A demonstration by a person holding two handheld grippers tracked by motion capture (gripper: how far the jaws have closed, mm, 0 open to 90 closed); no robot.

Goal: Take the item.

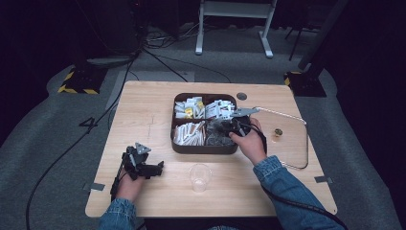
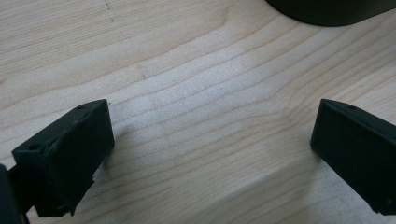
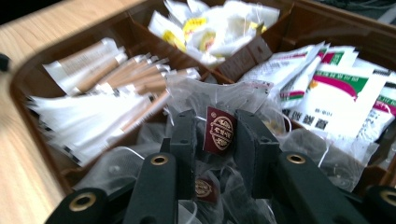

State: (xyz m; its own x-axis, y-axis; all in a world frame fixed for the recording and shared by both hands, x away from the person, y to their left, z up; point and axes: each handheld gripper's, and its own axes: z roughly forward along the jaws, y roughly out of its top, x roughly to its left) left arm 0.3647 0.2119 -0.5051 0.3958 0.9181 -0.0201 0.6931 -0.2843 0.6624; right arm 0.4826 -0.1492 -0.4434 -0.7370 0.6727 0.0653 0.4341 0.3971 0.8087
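Note:
A dark brown four-part tray (image 1: 203,149) stands mid-table. My right gripper (image 1: 225,127) reaches into its front right compartment, which holds clear tea bags (image 3: 322,158). In the right gripper view my right gripper (image 3: 215,119) is shut on a tea bag with a dark red label (image 3: 218,133), held just above the pile. My left gripper (image 1: 151,168) rests low over the bare wood at the front left, jaws pointing right. In the left gripper view my left gripper (image 2: 212,140) stands wide open with nothing between its fingers.
The other compartments hold paper stick packs (image 3: 107,84), white and yellow sachets (image 3: 210,28) and white sachets with pink and green print (image 3: 341,88). A clear plastic cup (image 1: 199,176) stands in front of the tray. A glass lid (image 1: 292,148) with a knob (image 1: 277,132) lies to the tray's right.

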